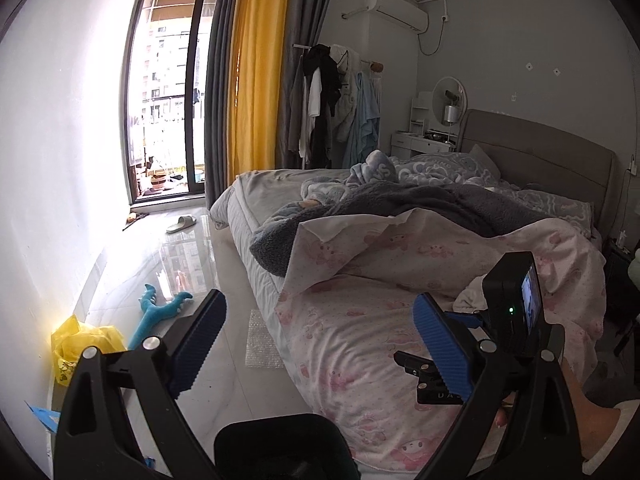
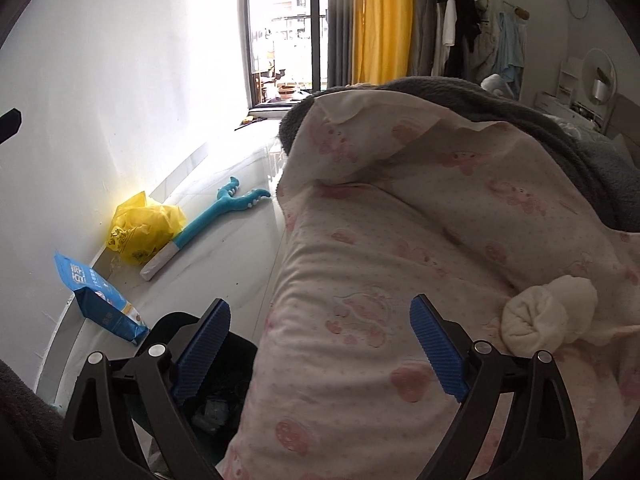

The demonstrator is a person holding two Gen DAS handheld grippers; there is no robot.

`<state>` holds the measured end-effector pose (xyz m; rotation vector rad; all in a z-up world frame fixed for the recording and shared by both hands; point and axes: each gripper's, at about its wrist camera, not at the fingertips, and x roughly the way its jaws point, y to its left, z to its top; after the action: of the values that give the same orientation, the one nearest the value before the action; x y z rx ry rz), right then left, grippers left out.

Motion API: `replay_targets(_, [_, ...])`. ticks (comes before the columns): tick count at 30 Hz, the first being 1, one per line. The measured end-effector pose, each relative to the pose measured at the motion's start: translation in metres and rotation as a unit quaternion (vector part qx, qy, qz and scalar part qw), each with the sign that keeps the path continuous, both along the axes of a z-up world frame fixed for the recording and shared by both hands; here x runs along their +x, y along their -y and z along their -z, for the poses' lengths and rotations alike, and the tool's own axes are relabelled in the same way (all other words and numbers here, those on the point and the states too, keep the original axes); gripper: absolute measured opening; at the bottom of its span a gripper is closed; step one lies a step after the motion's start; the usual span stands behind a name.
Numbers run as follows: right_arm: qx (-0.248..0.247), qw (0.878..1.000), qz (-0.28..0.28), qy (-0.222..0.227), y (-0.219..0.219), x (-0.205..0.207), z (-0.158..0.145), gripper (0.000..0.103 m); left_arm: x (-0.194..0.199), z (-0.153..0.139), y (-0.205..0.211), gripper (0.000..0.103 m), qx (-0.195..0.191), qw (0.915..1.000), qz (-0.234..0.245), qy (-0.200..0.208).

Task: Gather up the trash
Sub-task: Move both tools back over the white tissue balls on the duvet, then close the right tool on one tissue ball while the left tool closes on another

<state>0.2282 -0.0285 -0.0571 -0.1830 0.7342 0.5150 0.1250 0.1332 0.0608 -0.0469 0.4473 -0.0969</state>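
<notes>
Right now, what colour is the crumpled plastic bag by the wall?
Yellow, with dark printed markings. The crumpled plastic bag shows best in the right wrist view.

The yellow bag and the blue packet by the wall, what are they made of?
The yellow bag looks like thin plastic film: crinkled, and light glows through it. The blue packet looks like glossy printed plastic or foil, with sharp creases and a shine; which of the two I can't tell.

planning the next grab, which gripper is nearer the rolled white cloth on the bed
Right. The right gripper hangs open over the pink quilt, with the rolled white cloth just beside its right finger. The left gripper is open farther back, behind the right gripper.
</notes>
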Motion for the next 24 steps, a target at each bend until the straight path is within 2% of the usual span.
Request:
replay_targets(8, [0.01,0.999,0.036,0.01,0.051,0.019,-0.009,0.092,0.023,0.002,0.034,0.096,0.016,0.999,0.04,0.013])
replay_targets(17, [0.045,0.996,0.071,0.004,0.112,0.05,-0.016,0.092,0.059,0.031,0.07,0.096,0.012,0.995,0.094,-0.029])
replay_targets(21, [0.055,0.995,0.083,-0.009,0.133,0.06,-0.008,0.092,0.072,0.036,0.087,0.096,0.002,0.9911,0.129,-0.032])
replay_targets(24, [0.059,0.994,0.091,-0.009,0.146,0.066,-0.005,0.092,0.083,0.043,0.102,0.096,0.007,0.989,0.143,-0.036])
